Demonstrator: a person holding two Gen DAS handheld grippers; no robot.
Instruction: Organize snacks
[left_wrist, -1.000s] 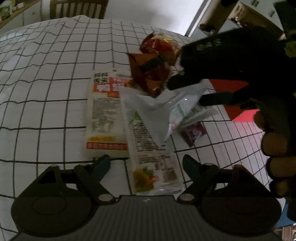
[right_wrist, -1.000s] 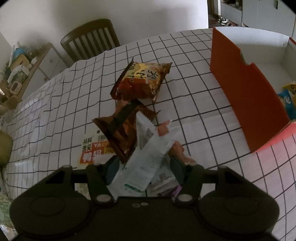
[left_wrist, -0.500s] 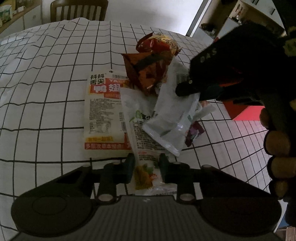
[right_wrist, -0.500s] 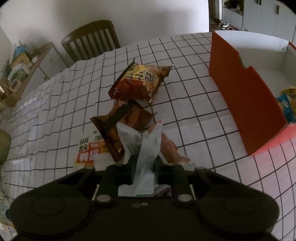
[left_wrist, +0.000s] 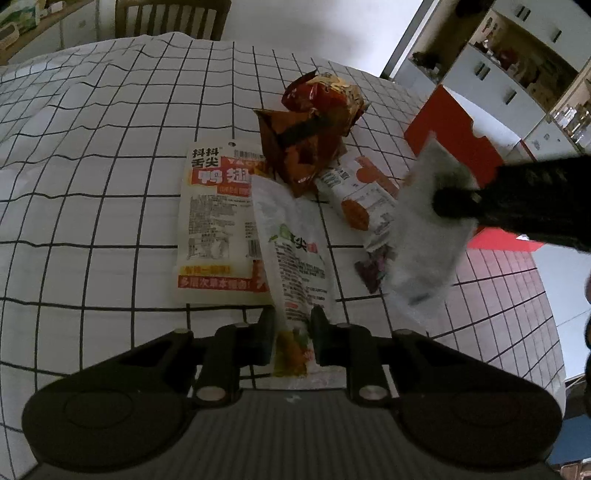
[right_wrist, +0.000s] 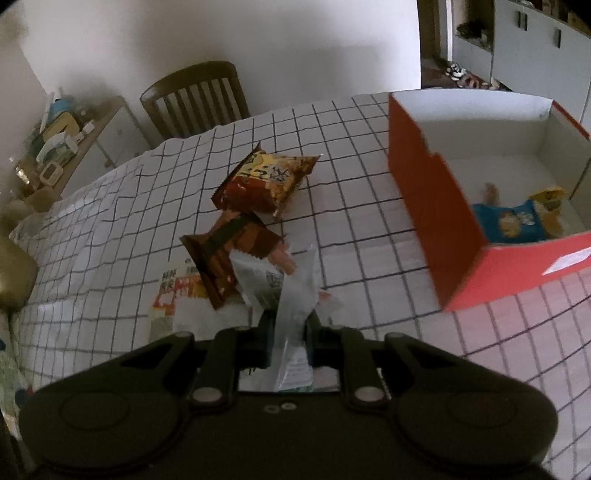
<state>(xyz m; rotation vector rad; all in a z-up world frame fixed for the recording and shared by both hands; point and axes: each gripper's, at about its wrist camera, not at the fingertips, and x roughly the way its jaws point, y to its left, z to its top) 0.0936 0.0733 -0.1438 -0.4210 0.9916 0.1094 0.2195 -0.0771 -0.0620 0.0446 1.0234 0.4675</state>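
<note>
A white snack packet (left_wrist: 295, 258) is pinched at its near end by the left gripper (left_wrist: 292, 341); the jaws are closing and its pads are pressed against the wrapper. The rest of that packet lies on the checked tablecloth (left_wrist: 92, 184), partly over a flat white-and-red packet (left_wrist: 218, 225) at its nine o'clock. A second, pale packet (right_wrist: 291, 317) is pinched on its edge by the right gripper (right_wrist: 289, 345) and is held clear of the cloth, hanging loosely in the left view.

Both packets can be judged light, thin and limp: the film is crumpled where it is held, and the free end is expected to droop and swing when carried. The glossy film is probably slippery, so a firm hold on the flat sealed margin, not on the puffed middle, is advised.

More bags are heaped at twelve o'clock of the left packet: a brown bag (right_wrist: 229, 258) and an orange bag (right_wrist: 266, 181). The red box (right_wrist: 436, 236), open and with a blue packet (right_wrist: 509, 221) inside, stands at two o'clock in the right view.
</note>
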